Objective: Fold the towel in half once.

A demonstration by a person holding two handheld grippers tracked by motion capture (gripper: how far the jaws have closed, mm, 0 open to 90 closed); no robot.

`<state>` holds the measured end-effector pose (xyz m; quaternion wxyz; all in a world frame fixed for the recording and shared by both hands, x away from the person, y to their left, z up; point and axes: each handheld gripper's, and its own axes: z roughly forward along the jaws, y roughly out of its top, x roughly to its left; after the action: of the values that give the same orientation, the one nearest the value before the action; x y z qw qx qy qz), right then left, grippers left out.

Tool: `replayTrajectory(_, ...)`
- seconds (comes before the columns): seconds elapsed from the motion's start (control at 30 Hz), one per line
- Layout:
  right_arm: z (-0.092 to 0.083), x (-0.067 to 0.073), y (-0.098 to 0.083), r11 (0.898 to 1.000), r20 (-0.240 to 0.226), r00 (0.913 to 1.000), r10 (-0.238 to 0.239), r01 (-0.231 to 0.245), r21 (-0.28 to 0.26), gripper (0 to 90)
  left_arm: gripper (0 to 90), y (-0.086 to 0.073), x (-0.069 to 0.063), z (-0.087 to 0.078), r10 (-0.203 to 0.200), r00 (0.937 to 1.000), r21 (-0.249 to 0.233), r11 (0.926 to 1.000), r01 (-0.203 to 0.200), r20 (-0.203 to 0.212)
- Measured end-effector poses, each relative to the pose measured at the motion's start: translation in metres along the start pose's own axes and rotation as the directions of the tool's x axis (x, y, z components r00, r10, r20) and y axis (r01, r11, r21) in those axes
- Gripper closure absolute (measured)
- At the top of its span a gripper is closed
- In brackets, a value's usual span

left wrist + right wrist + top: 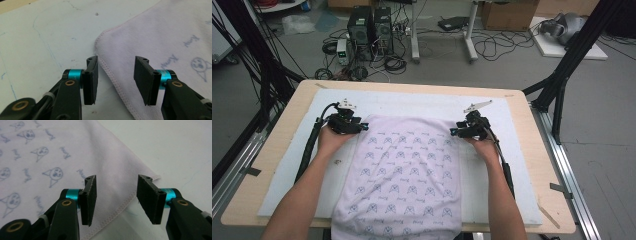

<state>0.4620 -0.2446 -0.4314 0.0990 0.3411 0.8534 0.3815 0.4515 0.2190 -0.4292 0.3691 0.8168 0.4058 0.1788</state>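
Towel (404, 165) flat on mat (512, 165).

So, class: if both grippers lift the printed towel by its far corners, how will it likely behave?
The towel lies flat and thin, so it probably hangs limp and sags between the corners. Its near end overhangs the table edge, so it may drag.

A lab: computer towers (371, 31) and tangled cables (362, 62) sit on the grey floor at upper left, black frame struts (573, 52) flank the padded table (532, 165).
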Motion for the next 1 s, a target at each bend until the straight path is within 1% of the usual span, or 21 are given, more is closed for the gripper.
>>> replayTrajectory(0.07,0.003,0.001,0.0,1.0,0.011,0.9999,-0.004,0.004,0.013,51.8,57.0,-0.002,0.0,0.005,-0.001,1.0,0.022,0.9998,0.001,-0.008)
replayTrajectory(0.1,0.006,0.001,-0.002,1.0,0.02,0.9998,-0.008,0.007,0.018,53.7,61.4,-0.003,-0.001,0.008,0.004,0.9999,0.042,0.9991,-0.003,-0.009)
replayTrajectory(0.13,0.006,0.001,-0.002,1.0,0.02,0.9998,-0.008,0.007,0.018,53.7,61.4,-0.004,-0.001,0.01,0.009,0.9999,0.056,0.9984,-0.008,-0.01)
replayTrajectory(0.17,0.008,0.001,-0.002,1.0,0.023,0.9997,-0.001,0.0,0.026,55.1,64.0,-0.004,0.0,0.009,-0.001,1.0,0.048,0.9989,0.001,0.006)
replayTrajectory(0.2,0.01,0.001,-0.003,1.0,0.03,0.9995,-0.004,0.003,0.029,57.6,69.9,-0.004,-0.001,0.01,-0.006,0.9999,0.045,0.999,0.005,0.013)
replayTrajectory(0.27,0.009,0.001,-0.004,1.0,0.039,0.9992,-0.006,0.005,0.018,65.5,75.8,-0.004,-0.003,0.01,0.011,0.9998,0.05,0.9987,-0.012,0.017)
replayTrajectory(0.3,0.008,0.001,-0.004,1.0,0.037,0.9992,-0.014,0.013,0.021,76.9,79.7,-0.004,-0.004,0.01,0.018,0.9997,0.05,0.9986,-0.019,0.017)
replayTrajectory(0.33,0.008,0.001,-0.004,1.0,0.037,0.9992,-0.014,0.013,0.021,76.9,79.7,-0.003,-0.004,0.009,0.029,0.9993,0.053,0.9981,-0.031,0.021)
replayTrajectory(0.4,0.01,0.001,-0.004,1.0,0.003,1.0,-0.005,0.005,0.024,84.7,85.8,-0.003,-0.005,0.009,0.026,0.9993,0.057,0.998,-0.027,0.026)
replayTrajectory(0.5,0.007,0.001,-0.002,1.0,-0.006,1.0,-0.002,0.002,0.023,86.1,86.4,-0.002,-0.004,0.005,0.024,0.9994,0.054,0.9982,-0.026,0.025)
replayTrajectory(0.53,0.005,0.002,-0.001,1.0,-0.01,0.9999,-0.003,0.003,0.016,86.2,86.5,0.0,-0.002,-0.001,0.018,0.9994,0.032,0.9993,-0.019,0.03)
replayTrajectory(0.6,-0.003,0.004,0.002,1.0,-0.014,0.9999,-0.009,0.009,-0.013,86.4,86.5,0.003,-0.002,-0.01,0.025,0.9993,-0.007,0.9997,-0.025,0.03)
replayTrajectory(0.63,-0.008,0.005,0.004,0.999,-0.013,0.9998,-0.017,0.016,-0.034,86.5,86.5,0.003,-0.002,-0.01,0.025,0.9993,-0.007,0.9997,-0.025,0.03)
replayTrajectory(0.67,-0.008,0.005,0.004,0.999,-0.013,0.9998,-0.017,0.016,-0.034,86.5,86.5,0.005,-0.002,-0.015,0.026,0.9991,-0.028,0.9993,-0.025,0.032)
replayTrajectory(0.7,-0.014,0.006,0.007,0.998,-0.015,0.9997,-0.02,0.019,-0.058,86.6,86.4,0.007,-0.002,-0.021,0.031,0.9989,-0.046,0.9985,-0.029,0.035)
replayTrajectory(0.73,-0.026,0.009,0.011,0.994,-0.044,0.999,-0.009,0.004,-0.108,86.6,86.4,0.008,-0.003,-0.027,0.042,0.9986,-0.057,0.9976,-0.04,0.033)
replayTrajectory(0.8,-0.037,0.015,0.013,0.993,-0.062,0.9978,-0.025,0.017,-0.117,86.7,86.4,0.009,-0.005,-0.04,0.059,0.9973,-0.08,0.9953,-0.055,0.044)
replayTrajectory(0.83,-0.037,0.015,0.013,0.993,-0.062,0.9978,-0.025,0.017,-0.117,86.7,86.4,0.008,-0.006,-0.047,0.064,0.9967,-0.098,0.9934,-0.059,0.049)
replayTrajectory(0.9,-0.047,0.023,0.013,0.992,-0.096,0.9948,-0.033,0.021,-0.125,86.5,86.2,0.004,-0.012,-0.061,0.072,0.9953,-0.133,0.9892,-0.063,0.066)
replayTrajectory(0.97,-0.057,0.036,0.011,0.99,-0.091,0.9932,-0.072,0.06,-0.128,86.5,86.2,-0.004,-0.021,-0.074,0.111,0.9917,-0.159,0.9822,-0.099,0.064)
replayTrajectory(1.0,-0.065,0.05,0.006,0.987,-0.105,0.989,-0.105,0.09,-0.134,86.6,86.1,-0.009,-0.025,-0.081,0.124,0.9898,-0.168,0.9796,-0.111,0.071)
